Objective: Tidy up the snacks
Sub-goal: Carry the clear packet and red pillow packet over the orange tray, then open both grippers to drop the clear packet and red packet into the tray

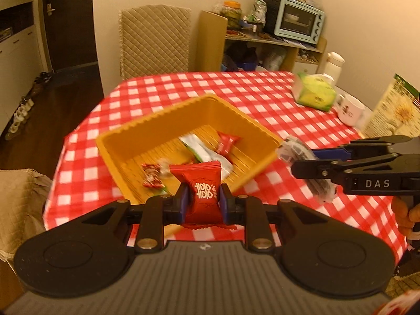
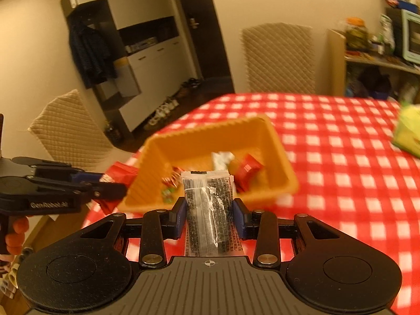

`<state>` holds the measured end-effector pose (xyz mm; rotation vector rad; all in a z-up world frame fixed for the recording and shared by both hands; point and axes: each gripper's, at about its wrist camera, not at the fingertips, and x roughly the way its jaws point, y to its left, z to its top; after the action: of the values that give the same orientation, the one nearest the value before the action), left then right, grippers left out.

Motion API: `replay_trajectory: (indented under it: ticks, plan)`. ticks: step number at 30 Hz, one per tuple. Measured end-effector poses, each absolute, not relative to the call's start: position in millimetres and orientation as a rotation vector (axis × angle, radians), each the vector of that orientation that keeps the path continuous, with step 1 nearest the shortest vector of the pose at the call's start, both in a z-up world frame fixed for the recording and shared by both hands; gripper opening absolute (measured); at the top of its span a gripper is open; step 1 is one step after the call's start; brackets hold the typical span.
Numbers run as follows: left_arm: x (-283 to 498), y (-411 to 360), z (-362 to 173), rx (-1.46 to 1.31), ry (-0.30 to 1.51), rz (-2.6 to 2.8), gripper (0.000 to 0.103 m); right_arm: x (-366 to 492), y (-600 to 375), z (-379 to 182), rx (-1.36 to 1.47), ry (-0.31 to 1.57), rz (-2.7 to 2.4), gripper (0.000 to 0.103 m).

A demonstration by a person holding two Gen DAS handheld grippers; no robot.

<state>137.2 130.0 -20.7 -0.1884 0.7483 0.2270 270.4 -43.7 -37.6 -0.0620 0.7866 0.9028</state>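
Note:
An orange tray (image 1: 136,141) (image 2: 267,131) sits on the red-checked table (image 1: 249,89) and holds a white packet (image 1: 207,149), a red candy (image 1: 227,143) and a few small wrapped sweets (image 1: 152,174). My left gripper (image 1: 204,199) is shut on a red snack pouch (image 1: 203,191), held just in front of the tray's near wall. My right gripper (image 2: 210,210) is shut on a clear-and-black snack packet (image 2: 208,204), also short of the tray. In the left wrist view the right gripper (image 1: 302,161) comes in from the right with its packet (image 1: 296,152) beside the tray's right corner.
A green tissue pack (image 1: 313,92), a white mug (image 1: 350,110) and a printed box (image 1: 393,110) stand at the table's right side. Quilted chairs (image 1: 155,42) (image 2: 65,128) flank the table. A shelf with a toaster oven (image 1: 298,23) stands against the wall behind.

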Motion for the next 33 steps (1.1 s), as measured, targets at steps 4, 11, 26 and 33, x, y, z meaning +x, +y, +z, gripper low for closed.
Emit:
replay_trajectory:
  ticks: [4,11,26,33]
  plan:
    - [147,146,-19,-0.186,0.742,0.244,0.022,284,-14,-36,-0.070,0.774,0.915,0.038]
    - [171,171,-23,-0.173,0.749,0.252,0.022,319,18,-38,-0.069,0.767,0.867,0.038]
    - [229,206,-46,-0.170,0.796,0.226,0.022,373,46,-66,-0.014,0.863,0.752,0.038]
    - [245,212,-53,-0.173,0.809,0.208,0.022,383,52,-75,-0.004,0.883,0.729,0.038]
